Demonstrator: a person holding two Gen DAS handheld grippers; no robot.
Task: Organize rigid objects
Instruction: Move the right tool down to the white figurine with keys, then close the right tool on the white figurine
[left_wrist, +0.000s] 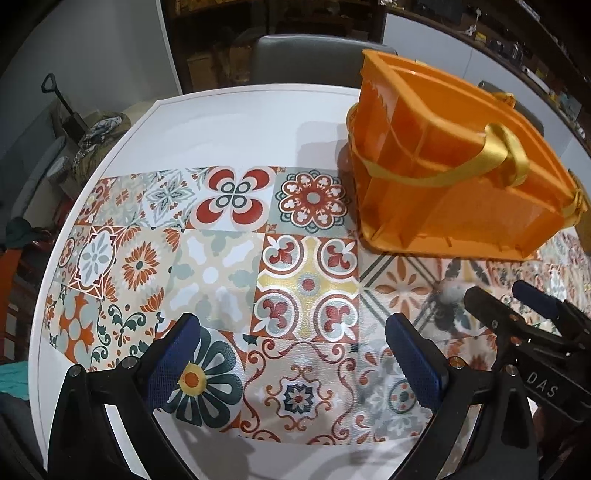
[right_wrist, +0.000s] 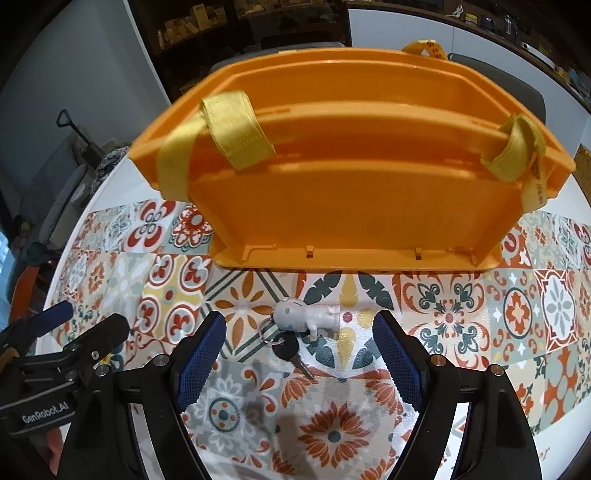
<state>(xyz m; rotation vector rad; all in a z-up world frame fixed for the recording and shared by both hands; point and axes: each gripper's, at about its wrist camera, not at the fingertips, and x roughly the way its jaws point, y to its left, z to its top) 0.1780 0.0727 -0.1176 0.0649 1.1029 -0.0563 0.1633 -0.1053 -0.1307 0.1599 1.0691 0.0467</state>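
We see a round white table (right_wrist: 110, 184) covered with a patterned tile-print mat (right_wrist: 480, 314), and on it stands an orange plastic basket with yellow fabric straps (right_wrist: 351, 177). Just in front of the basket lies a keyring with a small white figurine and a black-headed key (right_wrist: 306, 325), apart from the basket wall. Our right gripper (right_wrist: 299, 354) hovers over the keyring, its blue-padded jaws wide apart and empty, the key between them untouched. Left of the basket, our left gripper (left_wrist: 291, 362) hangs over bare mat, jaws wide and empty.
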